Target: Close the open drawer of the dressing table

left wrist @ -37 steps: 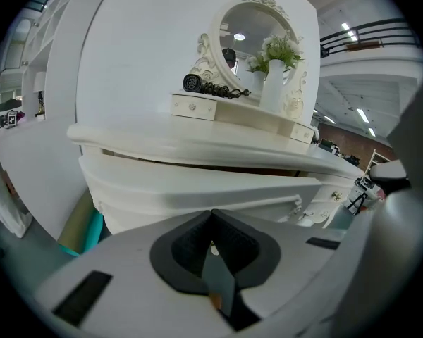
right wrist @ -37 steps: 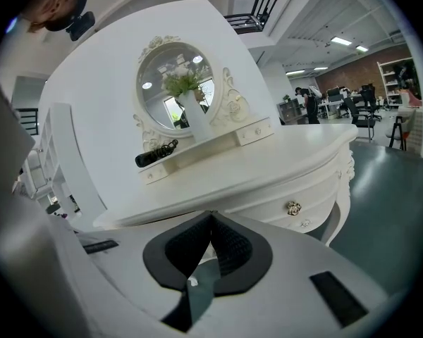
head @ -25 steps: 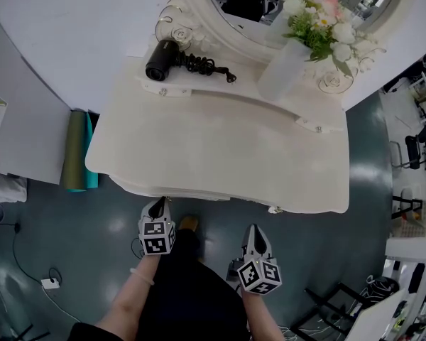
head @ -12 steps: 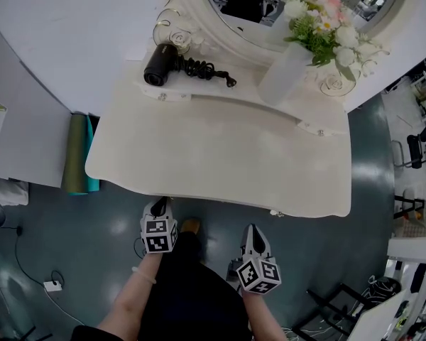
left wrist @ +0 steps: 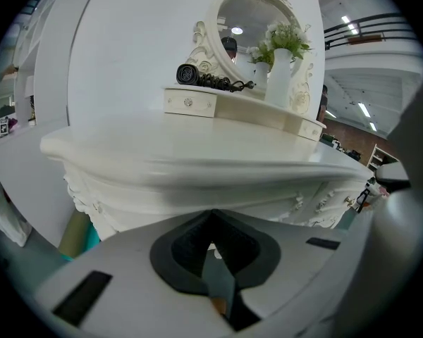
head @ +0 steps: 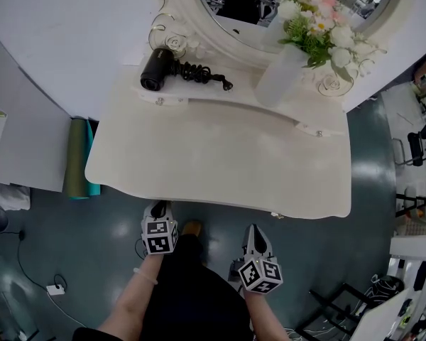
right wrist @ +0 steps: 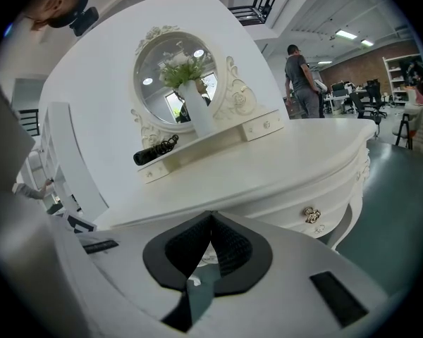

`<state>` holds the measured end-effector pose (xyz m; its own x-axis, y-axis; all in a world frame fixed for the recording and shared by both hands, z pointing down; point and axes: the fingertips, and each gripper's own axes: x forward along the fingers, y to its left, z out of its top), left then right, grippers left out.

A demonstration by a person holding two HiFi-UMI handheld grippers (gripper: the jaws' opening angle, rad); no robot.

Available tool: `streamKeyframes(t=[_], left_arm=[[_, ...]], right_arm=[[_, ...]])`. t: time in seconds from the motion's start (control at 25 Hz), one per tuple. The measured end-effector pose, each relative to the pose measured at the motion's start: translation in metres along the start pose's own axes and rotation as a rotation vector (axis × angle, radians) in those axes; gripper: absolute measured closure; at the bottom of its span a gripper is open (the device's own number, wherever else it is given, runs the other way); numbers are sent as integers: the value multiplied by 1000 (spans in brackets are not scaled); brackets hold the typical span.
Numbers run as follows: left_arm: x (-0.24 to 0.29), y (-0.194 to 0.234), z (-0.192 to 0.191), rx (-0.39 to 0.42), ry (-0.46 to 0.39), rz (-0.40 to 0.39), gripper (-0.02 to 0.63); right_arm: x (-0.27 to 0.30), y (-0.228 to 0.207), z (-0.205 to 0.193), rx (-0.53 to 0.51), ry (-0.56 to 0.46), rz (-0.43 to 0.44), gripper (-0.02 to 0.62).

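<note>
White bench (head: pixel 220 155): it fills the middle of the head view, its front edge facing the person.
Drawer (left wrist: pixel 197 192): its smooth front sits in under the bench top, flush with the carved front on either side.
Left claw (head: pixel 158 210): pressed together and holding nothing, with its tip right at the bench's front edge; contact cannot be told.
Right claw (head: pixel 253 231): also pressed together and holding nothing, just short of the bench's front edge.
Change: a second ago a layered lip stood out beneath the bench top; now only the top's edge shows from above.
Hair dryer (head: pixel 160 68): lies on the bench's raised back shelf, at its left end.
Vase (head: pixel 277 73): stands upright on that shelf, right of the dryer.
</note>
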<state>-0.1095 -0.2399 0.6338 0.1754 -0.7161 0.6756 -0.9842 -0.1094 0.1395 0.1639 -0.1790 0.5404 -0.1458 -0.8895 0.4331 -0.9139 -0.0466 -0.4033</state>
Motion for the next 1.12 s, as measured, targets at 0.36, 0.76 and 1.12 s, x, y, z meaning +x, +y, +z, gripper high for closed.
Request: streamKeyframes(t=[0.36, 0.76, 1.12], left_arm=[[-7, -8, -2, 18, 12, -15, 586], [-55, -50, -3, 42, -42, -149, 586], [-123, -123, -8, 103, -124, -330, 586]], right_arm=[[-8, 2, -4, 0, -13, 5, 569], [-40, -10, -7, 29, -66, -15, 569], [-93, 2, -11, -6, -119, 44, 569]])
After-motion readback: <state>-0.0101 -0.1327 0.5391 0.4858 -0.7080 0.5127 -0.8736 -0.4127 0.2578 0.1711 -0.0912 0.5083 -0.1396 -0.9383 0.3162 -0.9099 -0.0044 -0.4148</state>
